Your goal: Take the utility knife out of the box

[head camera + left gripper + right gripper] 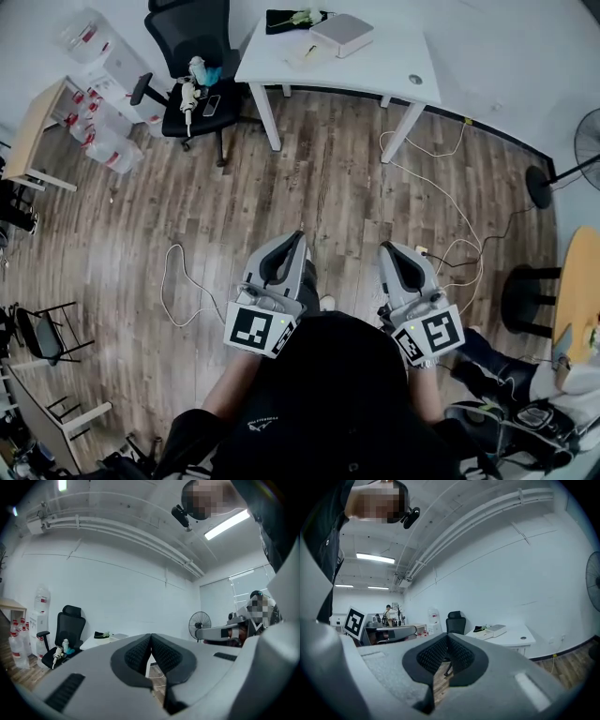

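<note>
A flat pale box (342, 34) lies on the white table (375, 70) across the room, beside a black item (291, 20); no utility knife shows in any view. I hold both grippers level in front of my body, well short of the table. My left gripper (298, 240) is shut, its ribbed pads meeting with nothing between them (151, 637). My right gripper (385, 249) is shut and empty as well (447, 637). The right gripper view shows the box (497, 630) on the table far ahead; the left gripper view shows the table (107, 639) small and distant.
A black office chair (192, 56) with small items on its seat stands left of the table. Water bottles (98, 94) line the left wall. Cables (178, 281) trail over the wood floor. A fan (581, 150) and a black stool (525, 295) stand at the right.
</note>
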`<state>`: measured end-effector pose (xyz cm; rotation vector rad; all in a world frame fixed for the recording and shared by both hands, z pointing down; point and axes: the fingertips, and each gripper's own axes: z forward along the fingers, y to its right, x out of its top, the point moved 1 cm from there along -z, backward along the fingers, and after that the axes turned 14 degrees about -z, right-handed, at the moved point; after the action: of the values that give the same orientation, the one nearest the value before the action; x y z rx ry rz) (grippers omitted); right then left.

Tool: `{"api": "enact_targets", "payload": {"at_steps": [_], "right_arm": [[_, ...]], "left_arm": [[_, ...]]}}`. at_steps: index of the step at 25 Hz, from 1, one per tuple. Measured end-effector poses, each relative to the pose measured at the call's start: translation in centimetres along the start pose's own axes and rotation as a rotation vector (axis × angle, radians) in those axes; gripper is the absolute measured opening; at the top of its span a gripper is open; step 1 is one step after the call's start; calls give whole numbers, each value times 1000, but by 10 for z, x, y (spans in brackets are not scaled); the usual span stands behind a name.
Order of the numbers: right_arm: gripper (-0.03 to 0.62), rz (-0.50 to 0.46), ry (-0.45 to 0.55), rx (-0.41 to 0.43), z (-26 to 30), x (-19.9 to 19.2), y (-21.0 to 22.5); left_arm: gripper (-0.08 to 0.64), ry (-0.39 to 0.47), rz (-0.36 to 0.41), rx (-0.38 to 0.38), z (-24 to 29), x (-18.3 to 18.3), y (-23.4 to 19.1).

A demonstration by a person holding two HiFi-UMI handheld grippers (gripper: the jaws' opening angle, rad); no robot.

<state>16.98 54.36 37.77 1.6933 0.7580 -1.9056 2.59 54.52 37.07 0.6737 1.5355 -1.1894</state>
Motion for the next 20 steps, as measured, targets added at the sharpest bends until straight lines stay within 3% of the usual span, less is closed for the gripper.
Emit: {"api": "enact_targets", "payload": {"at_steps": [15, 20], "right_arm": [[5, 19, -44, 16, 102, 1, 63], [3, 28, -52, -12, 137, 3, 89]], "left_arm": [[6, -30, -56, 40, 99, 13, -82], [6, -40, -42, -7, 148, 31, -101]]}}
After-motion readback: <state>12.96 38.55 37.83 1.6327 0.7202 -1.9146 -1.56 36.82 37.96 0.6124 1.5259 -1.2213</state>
